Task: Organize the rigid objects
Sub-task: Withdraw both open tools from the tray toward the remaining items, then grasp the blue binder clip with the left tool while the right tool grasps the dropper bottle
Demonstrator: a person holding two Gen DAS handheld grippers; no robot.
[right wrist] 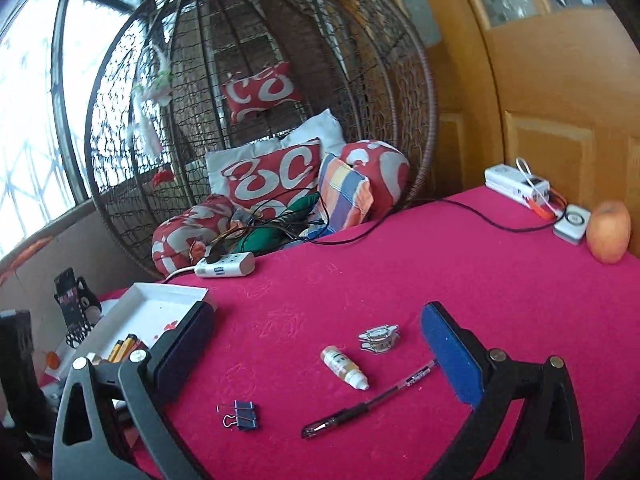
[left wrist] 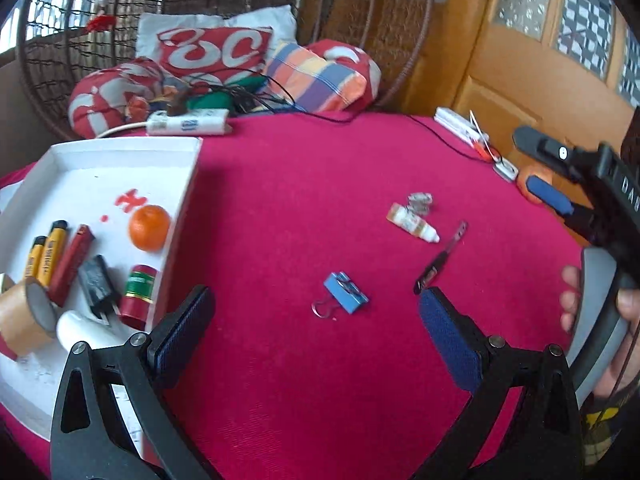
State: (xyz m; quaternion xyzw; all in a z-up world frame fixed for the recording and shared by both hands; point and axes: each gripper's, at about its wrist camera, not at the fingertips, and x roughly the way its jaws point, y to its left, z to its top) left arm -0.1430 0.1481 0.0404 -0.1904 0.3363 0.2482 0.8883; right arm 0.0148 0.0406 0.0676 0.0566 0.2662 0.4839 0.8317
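On the red tablecloth lie a blue binder clip (left wrist: 341, 295) (right wrist: 240, 416), a black pen (left wrist: 440, 258) (right wrist: 368, 402), a small dropper bottle (left wrist: 412, 224) (right wrist: 344, 366) and a small metal trinket (left wrist: 420, 202) (right wrist: 378, 338). A white tray (left wrist: 120, 156) (right wrist: 168, 290) at the left holds an orange (left wrist: 149, 227), yellow markers (left wrist: 50, 252), a red tube (left wrist: 72, 264), a black charger (left wrist: 96, 284), a red can (left wrist: 138, 292) and a tape roll (left wrist: 28, 316). My left gripper (left wrist: 316, 332) is open and empty just short of the clip. My right gripper (right wrist: 320, 348) (left wrist: 536, 160) is open and empty above the bottle and pen.
A white power strip (left wrist: 188, 122) (right wrist: 226, 266) with black cables lies at the table's far edge. A white box (right wrist: 516, 184), a small white device (right wrist: 572, 222) and an apple (right wrist: 608, 232) sit at the far right. A wicker chair with cushions (right wrist: 276, 176) stands behind.
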